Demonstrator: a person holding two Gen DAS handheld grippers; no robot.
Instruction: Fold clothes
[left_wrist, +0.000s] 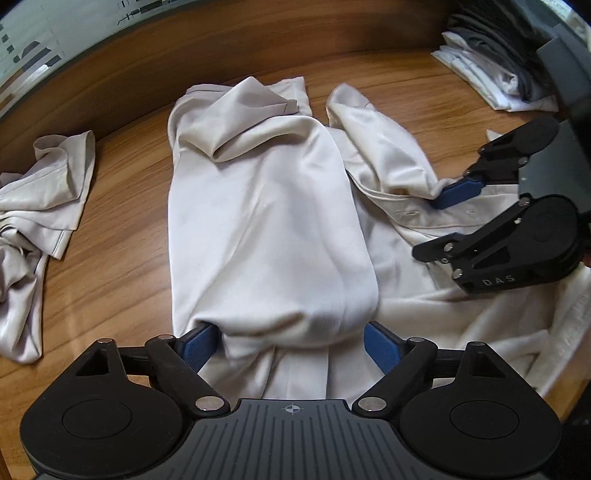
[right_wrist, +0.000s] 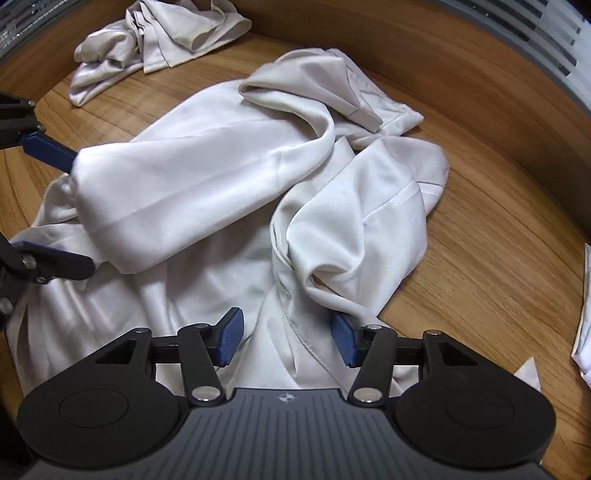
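A white satin shirt (left_wrist: 266, 221) lies on the wooden table (left_wrist: 110, 266), one side folded over into a long band with a sleeve bunched at its far end. My left gripper (left_wrist: 291, 345) stands open and wide, the near end of that band bulging between its blue pads (left_wrist: 199, 347) without being pinched. In the right wrist view the left gripper (right_wrist: 83, 212) straddles the same fold of the shirt (right_wrist: 184, 192). My right gripper (right_wrist: 288, 341) is open over the shirt's rumpled hemmed edge; cloth lies between the pads, not gripped. From the left wrist, the right gripper (left_wrist: 443, 225) hovers by the button placket.
A crumpled beige garment (left_wrist: 37, 192) lies apart, also in the right wrist view as a beige garment (right_wrist: 147, 48) at the far left. A stack of folded clothes (left_wrist: 498, 66) sits at the back right. The table's edge (left_wrist: 576, 387) runs near the shirt's right side.
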